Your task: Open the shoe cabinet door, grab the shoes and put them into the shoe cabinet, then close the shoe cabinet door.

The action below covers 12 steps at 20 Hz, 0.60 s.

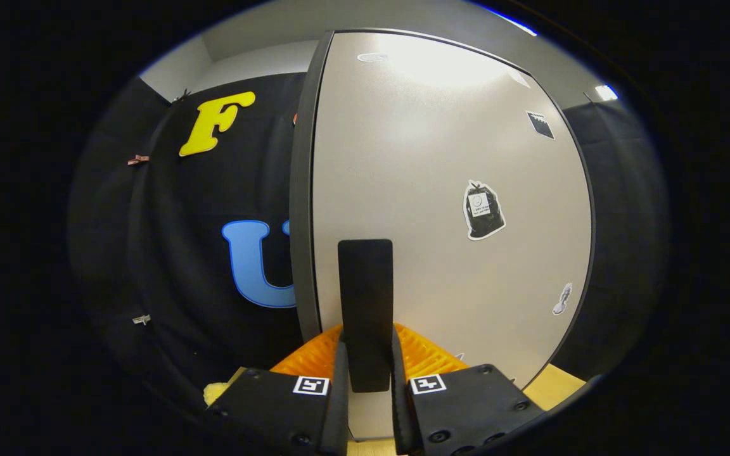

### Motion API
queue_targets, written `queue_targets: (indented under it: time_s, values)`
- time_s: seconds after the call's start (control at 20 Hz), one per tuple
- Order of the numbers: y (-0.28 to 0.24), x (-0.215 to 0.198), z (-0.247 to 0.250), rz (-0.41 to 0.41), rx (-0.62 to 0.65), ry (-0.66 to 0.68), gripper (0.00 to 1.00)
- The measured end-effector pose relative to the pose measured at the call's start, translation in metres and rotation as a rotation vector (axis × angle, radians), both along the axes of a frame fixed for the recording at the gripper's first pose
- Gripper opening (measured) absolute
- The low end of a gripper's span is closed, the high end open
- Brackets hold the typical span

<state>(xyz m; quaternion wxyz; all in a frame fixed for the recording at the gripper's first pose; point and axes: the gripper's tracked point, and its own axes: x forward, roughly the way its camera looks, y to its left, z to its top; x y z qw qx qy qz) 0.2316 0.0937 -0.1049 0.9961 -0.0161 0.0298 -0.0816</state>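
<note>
The gripper (pixel 367 364) is closed on the black handle (pixel 365 297) of the shoe cabinet door (pixel 441 209); both fingers (pixel 339 386) press on the lower part of this handle, one on each side, and the handle stands upright between them and rises above their tips. The door is a pale grey panel with a dark edge (pixel 301 209) on its left side; it stands directly ahead of the fingers and very near. Some stickers are on the panel (one of them, a black bag shape (pixel 483 210), is to the right of the handle and higher). Whether the door is fully shut or a little open, I cannot tell; the shoes I cannot make out here.
</note>
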Motion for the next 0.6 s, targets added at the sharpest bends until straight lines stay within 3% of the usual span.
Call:
queue_targets:
  time_s: [0.3,0.6]
  values:
    - [-0.001,-0.006,0.0,0.008,0.004,0.012,0.32]
    - [0.005,-0.048,0.009,0.068,0.024,0.025,0.32]
